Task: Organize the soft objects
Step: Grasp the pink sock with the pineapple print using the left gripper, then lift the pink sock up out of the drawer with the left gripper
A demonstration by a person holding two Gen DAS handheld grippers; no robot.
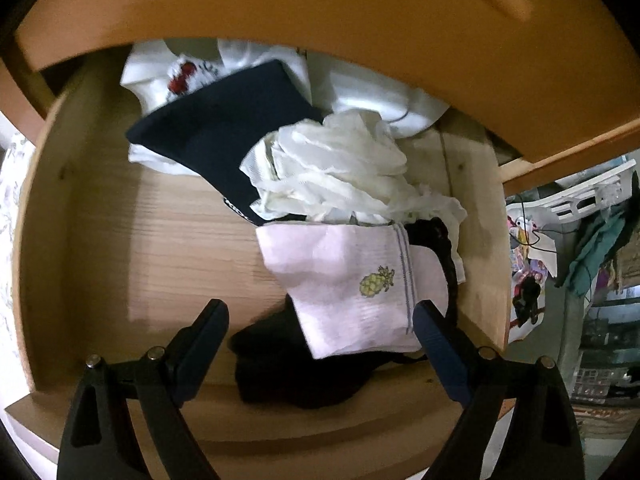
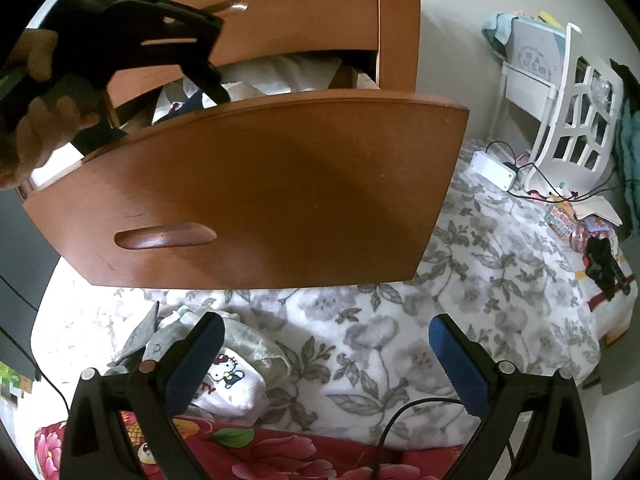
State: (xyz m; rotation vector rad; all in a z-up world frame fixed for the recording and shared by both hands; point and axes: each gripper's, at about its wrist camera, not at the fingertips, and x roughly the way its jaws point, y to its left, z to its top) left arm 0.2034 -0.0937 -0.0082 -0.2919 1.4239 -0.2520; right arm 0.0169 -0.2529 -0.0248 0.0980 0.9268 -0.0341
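Note:
In the left wrist view I look down into an open wooden drawer (image 1: pixel 120 216). My left gripper (image 1: pixel 322 316) is open, low over its front part. A pale pink sock with a pineapple motif (image 1: pixel 344 280) lies between the fingers, its edge by the right fingertip (image 1: pixel 430 320). It rests on a black garment (image 1: pixel 280 372). Behind lie a cream mesh cloth (image 1: pixel 340 168), a navy cloth (image 1: pixel 224 132) and a white garment with a red print (image 1: pixel 176 76). My right gripper (image 2: pixel 326 326) hangs open over the bed, holding nothing, with a white Hello Kitty garment (image 2: pixel 236 380) by its left finger.
The drawer front (image 2: pixel 260 192) juts out over a floral bedsheet (image 2: pixel 460 280). A closed drawer (image 1: pixel 320 4) overhangs the open one. A hand (image 2: pixel 36 128) holds the left gripper at the drawer. A red flowered blanket (image 2: pixel 260 456), a white power strip (image 2: pixel 494 170) with cables and a white chair (image 2: pixel 576 120) are nearby.

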